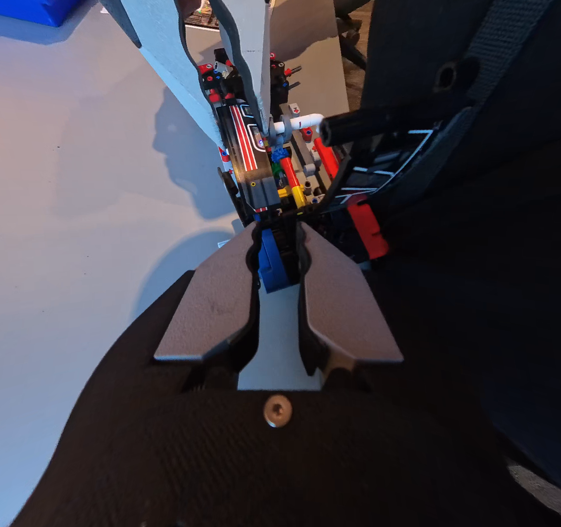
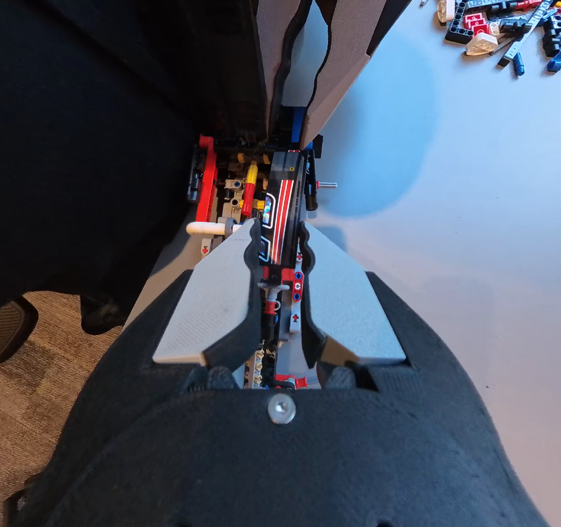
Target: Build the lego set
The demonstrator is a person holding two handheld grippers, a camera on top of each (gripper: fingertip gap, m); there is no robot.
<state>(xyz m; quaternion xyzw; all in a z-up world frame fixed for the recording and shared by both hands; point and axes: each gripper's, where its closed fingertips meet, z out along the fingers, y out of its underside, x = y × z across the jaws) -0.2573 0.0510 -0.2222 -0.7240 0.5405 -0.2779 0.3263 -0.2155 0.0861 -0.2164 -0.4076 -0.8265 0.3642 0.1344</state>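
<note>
The lego model [image 2: 282, 209] is long and thin. It is mostly black, with red and white stripes on a shiny panel [image 1: 246, 142], red beams, a yellow and red rod [image 2: 250, 187], and a white tube [image 2: 202, 227] sticking out sideways. It sits at the edge of a grey table [image 2: 425, 239]. Its long side runs from one claw to the other. The left claw [image 1: 277, 233] is clamped on the blue and black end. The right claw [image 2: 279, 230] is clamped on the striped end. Loose pieces [image 2: 501, 17] lie far off on the table.
</note>
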